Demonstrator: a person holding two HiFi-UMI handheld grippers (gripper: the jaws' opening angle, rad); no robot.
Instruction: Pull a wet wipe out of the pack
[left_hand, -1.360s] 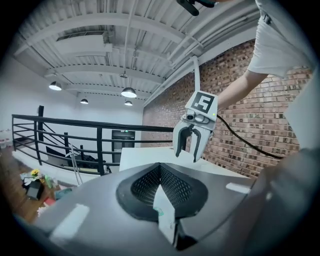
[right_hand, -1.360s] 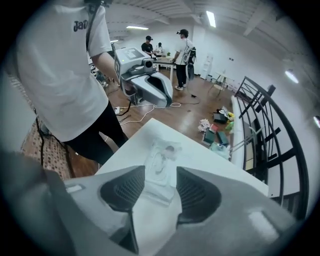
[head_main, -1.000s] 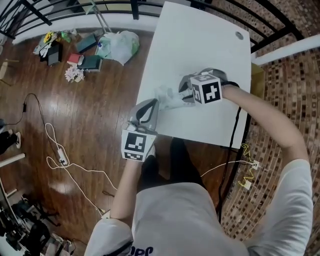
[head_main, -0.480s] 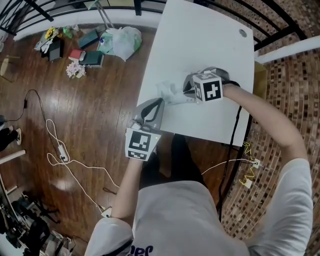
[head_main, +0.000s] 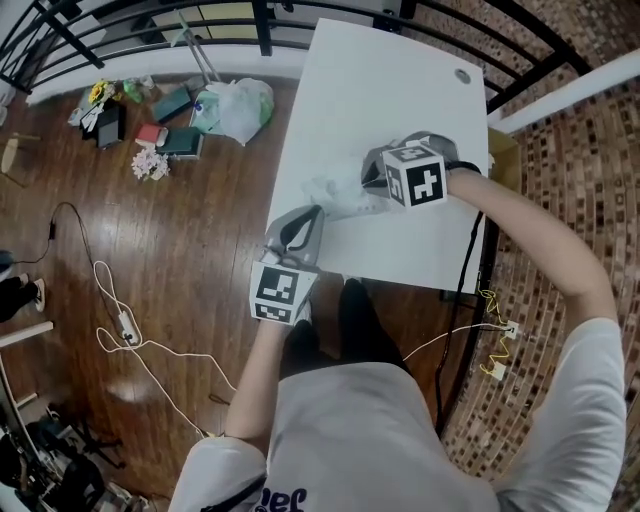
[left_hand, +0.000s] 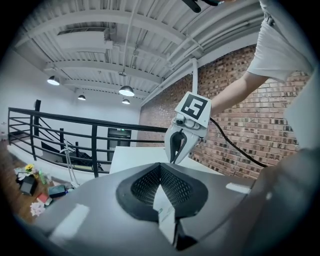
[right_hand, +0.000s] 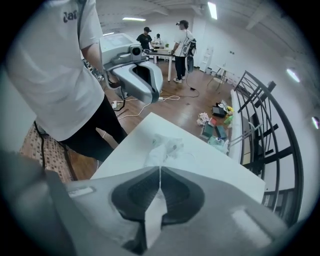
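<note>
Right claw (right_hand: 160, 172), at 3 o'clock of the pack (head_main: 333, 193), has just closed on the wet wipe (right_hand: 154, 214) while left claw (left_hand: 161, 172) clamps the pack edge, so extraction can begin.

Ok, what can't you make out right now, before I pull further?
1. The pack opening: in the head view the right gripper covers it. In the right gripper view it is too small and crumpled.
2. Whether the wipe is clear of the pack: in the right gripper view the shut jaws hide the stretch between.
3. What the printed white strip in the left gripper is: in the left gripper view the print is too small and the jaws hide the rest.
</note>
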